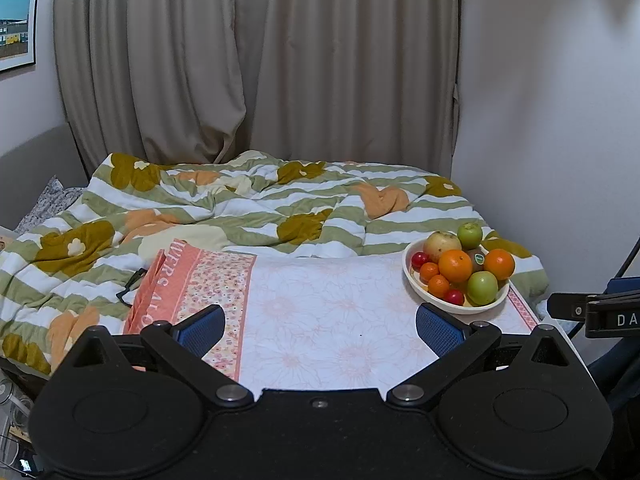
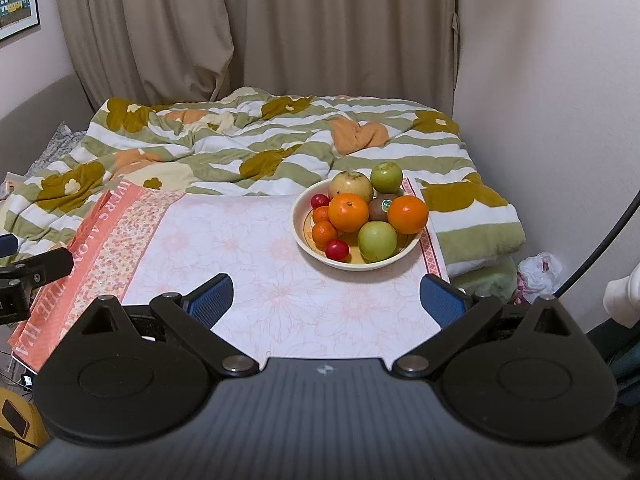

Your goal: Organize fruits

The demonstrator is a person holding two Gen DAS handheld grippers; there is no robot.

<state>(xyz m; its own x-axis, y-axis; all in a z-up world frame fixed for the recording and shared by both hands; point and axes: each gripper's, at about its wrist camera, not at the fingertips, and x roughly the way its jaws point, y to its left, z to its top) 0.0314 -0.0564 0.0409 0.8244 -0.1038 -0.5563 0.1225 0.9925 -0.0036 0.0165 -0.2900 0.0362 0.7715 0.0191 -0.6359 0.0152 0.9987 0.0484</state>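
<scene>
We hold the left gripper point(image 1: 320, 330) and right gripper point(image 2: 326, 300) spread wide and empty-handed, back from the bowl point(image 2: 308, 236) where all the fruits point(image 2: 349, 212) sit heaped, which fits sorting finished or pending.

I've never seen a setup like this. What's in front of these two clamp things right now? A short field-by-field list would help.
Surface: floral board lying on a bed
Bowl: cream bowl on the board's far right part
Fruit: all in the bowl; oranges, green apples, small red fruits, a kiwi
Left gripper: open, empty
Right gripper: open, empty
Backdrop: striped flowered quilt, beige curtains
</scene>
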